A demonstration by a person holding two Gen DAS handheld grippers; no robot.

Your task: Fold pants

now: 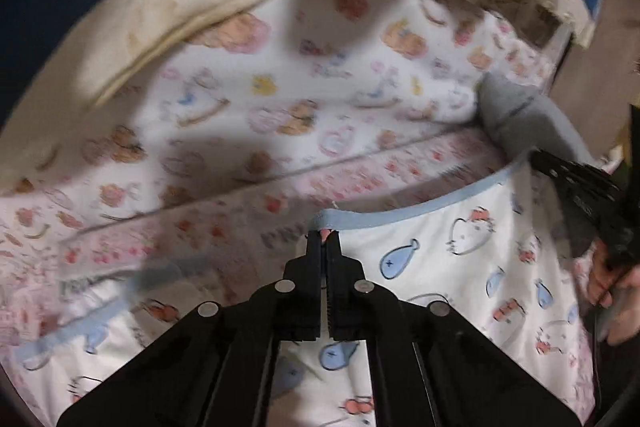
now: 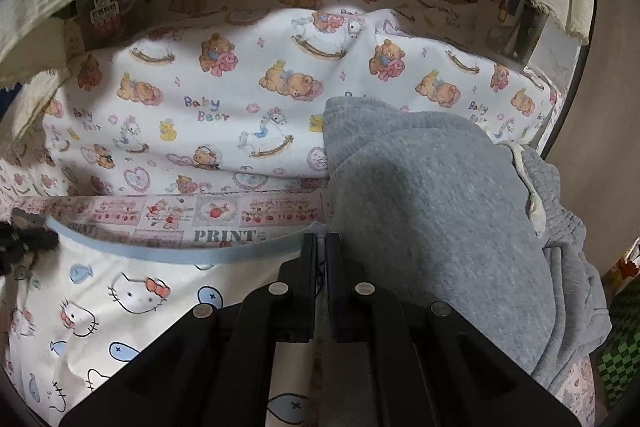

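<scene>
The bed [image 2: 224,95] is covered by a white sheet printed with teddy bears, rocking horses and the words "Baby Bear". Along the sheet's near edge runs a pink patterned strip [image 2: 168,211] with small pictures and the word "PRINT". Nearer than that strip lies a white cloth [image 2: 120,307] printed with cat faces and blue fish; it is edged with a pale blue band [image 2: 180,255] that runs beside the strip. To the right of the white cloth, the grey pants [image 2: 432,211] lie bunched on the bed, covering part of the bear sheet and the strip's right end, a cream drawstring [image 2: 528,183] showing at their right side.
</scene>
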